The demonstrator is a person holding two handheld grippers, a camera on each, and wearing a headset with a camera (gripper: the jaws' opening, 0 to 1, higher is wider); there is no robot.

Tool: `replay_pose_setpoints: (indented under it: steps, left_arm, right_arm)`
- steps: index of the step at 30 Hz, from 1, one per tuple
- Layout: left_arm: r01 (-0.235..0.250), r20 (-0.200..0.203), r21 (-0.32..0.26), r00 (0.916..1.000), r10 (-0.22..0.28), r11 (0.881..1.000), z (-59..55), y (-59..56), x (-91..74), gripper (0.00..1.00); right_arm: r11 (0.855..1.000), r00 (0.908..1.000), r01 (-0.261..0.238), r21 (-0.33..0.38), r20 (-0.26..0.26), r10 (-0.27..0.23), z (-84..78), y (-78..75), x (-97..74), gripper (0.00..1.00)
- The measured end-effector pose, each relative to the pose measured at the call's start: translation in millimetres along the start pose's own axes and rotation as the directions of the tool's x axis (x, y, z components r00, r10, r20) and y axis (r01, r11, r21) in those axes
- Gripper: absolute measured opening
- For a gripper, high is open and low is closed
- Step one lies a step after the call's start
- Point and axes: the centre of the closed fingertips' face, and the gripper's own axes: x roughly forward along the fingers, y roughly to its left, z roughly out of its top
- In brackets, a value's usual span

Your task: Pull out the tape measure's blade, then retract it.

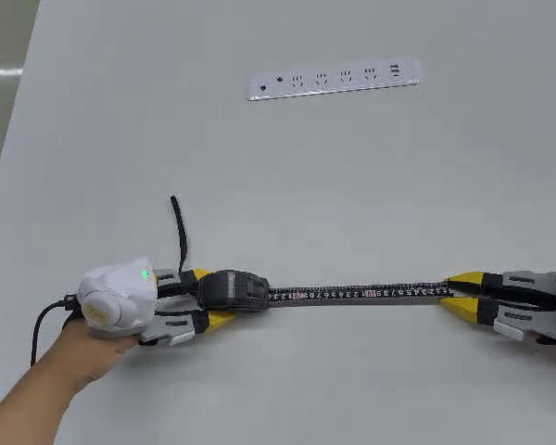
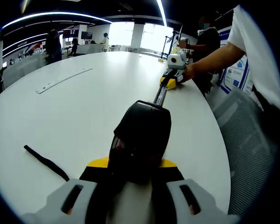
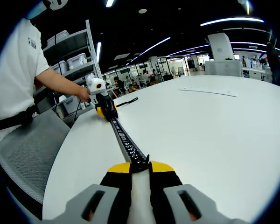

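Head view first: the tape measure case (image 1: 233,290) sits on the white table (image 1: 306,167) at the near left, and the left gripper (image 1: 211,297) has its yellow-tipped jaws clamped on it from both sides, with a hand (image 1: 79,348) behind holding the gripper. The blade (image 1: 357,293) runs out of the case to the right, lying low along the tabletop, and its far end is pinched between the pressed-together jaws of the right gripper (image 1: 456,293) at the right edge. A black strap (image 1: 178,232) trails from the case toward the far side, and a white power strip (image 1: 334,78) lies well apart at the far end of the table. In the left gripper view the dark case fills the space between the jaws (you can't really see the jaw tips past it), the blade stretches away to the other gripper, and the strap lies off to the left. In the right gripper view the two jaws stand close together with the blade's tip caught between them, numbers readable along the blade as it leads back to the case. A person in a white shirt (image 3: 14,70) and a grey mesh chair (image 3: 28,140) are at the left, beside the table edge.
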Motion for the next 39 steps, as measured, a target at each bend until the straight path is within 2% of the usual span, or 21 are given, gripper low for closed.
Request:
replay_pose_setpoints:
  steps: [2, 15, 22, 36, 39]
  left_arm:
    - [-0.002, -0.015, 0.011, 0.9999, 0.003, 1.000, -0.2, -0.5, 0.3, 0.29]
    - [-0.009, -0.018, 0.001, 0.9998, 0.009, 1.000, -0.6, 0.0, 0.0, 0.30]
    - [-0.017, -0.021, -0.005, 0.9996, 0.016, 1.000, -1.6, 0.7, -0.6, 0.31]
    - [-0.039, -0.029, -0.025, 0.9988, 0.039, 0.999, -2.3, 2.2, -3.1, 0.44]
    - [-0.047, -0.021, -0.032, 0.9987, 0.046, 0.998, -1.0, 3.2, -4.2, 0.45]
  right_arm:
    - [1.000, 1.0000, 0.001, 0.002, -0.002, -0.001, -0.2, 0.1, -0.1, 0.13]
    - [1.000, 0.9999, 0.007, -0.004, -0.010, -0.007, 1.6, 1.2, 2.7, 0.14]
    - [1.000, 0.9999, 0.011, 0.007, -0.002, -0.011, 3.4, 2.0, 3.9, 0.20]
    - [0.999, 0.9993, 0.037, 0.021, 0.005, -0.038, 3.3, 4.2, 2.8, 0.26]
    - [0.998, 0.9989, 0.047, 0.034, 0.009, -0.047, 3.7, 4.3, 2.4, 0.30]
